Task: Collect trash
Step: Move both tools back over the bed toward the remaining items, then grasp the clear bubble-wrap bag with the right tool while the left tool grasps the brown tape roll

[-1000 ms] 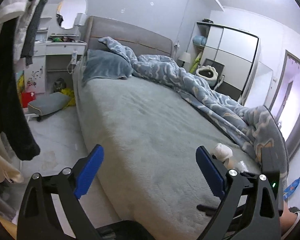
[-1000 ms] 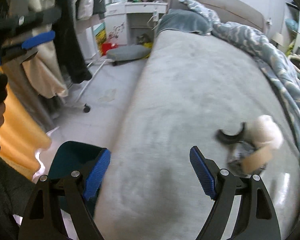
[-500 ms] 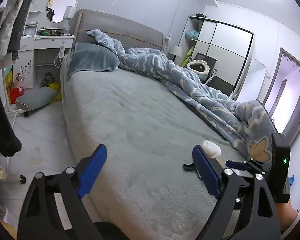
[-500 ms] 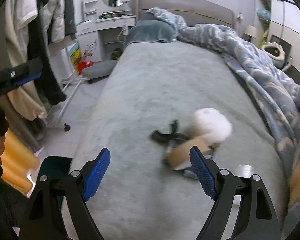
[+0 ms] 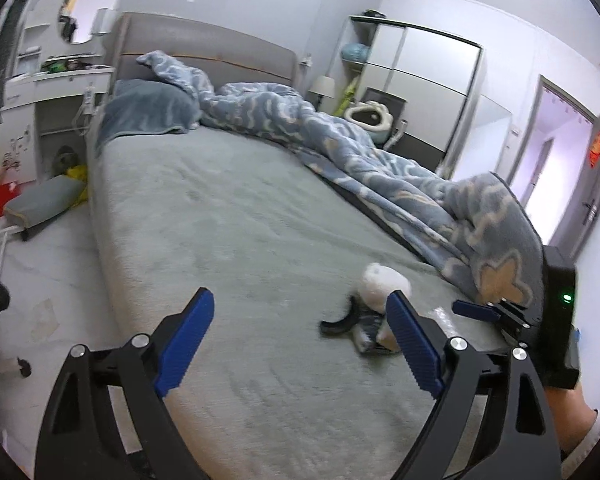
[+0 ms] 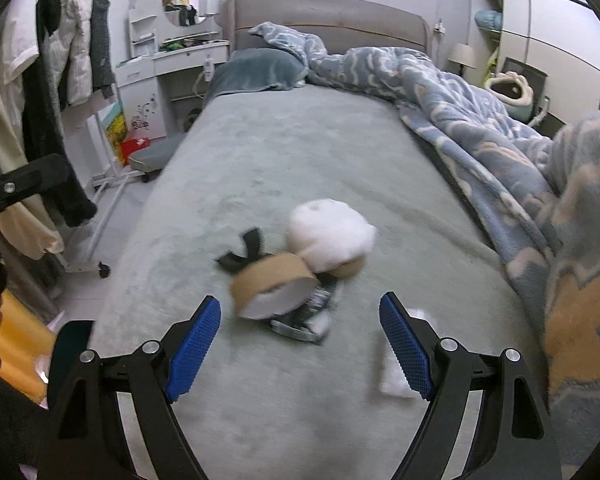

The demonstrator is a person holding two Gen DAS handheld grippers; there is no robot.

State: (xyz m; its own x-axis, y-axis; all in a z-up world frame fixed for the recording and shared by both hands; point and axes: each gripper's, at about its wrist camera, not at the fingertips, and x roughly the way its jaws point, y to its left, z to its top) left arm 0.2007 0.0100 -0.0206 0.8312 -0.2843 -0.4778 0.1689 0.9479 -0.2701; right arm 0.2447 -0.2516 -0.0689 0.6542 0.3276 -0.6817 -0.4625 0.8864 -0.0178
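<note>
Hovering over the foot end of the bed (image 6: 284, 168), the right tool (image 6: 300, 344) has its blue pads spread wide with nothing between them, lined up on a small heap of trash just beyond its tips. The heap sits in the middle of the right wrist view: a cardboard roll (image 6: 272, 284) lying on its side with its open end toward the camera, a crumpled white tissue wad (image 6: 330, 234) touching it behind, a black curved scrap (image 6: 244, 254) at its left, and a dark wrapper (image 6: 312, 312) underneath. A flat clear plastic piece (image 6: 394, 372) lies apart at the lower right, partly hidden by the right pad. The wide stance looks chosen so the pads can pass on either side of the roll, the bulkiest piece.

In the left wrist view the left tool (image 5: 300, 340) is also spread and empty, angled down at the mattress, with the same heap (image 5: 370, 312) at the lower right of the frame, partly behind its right pad. It seems held off to the side, leaving the approach to the other tool. The blue patterned duvet (image 6: 500, 148) is bunched along the right side, so the grey sheet under the trash is bare and flat. No bin is clearly visible; a dark teal shape at the lower left of the right wrist view may be one, though I cannot tell.
</note>
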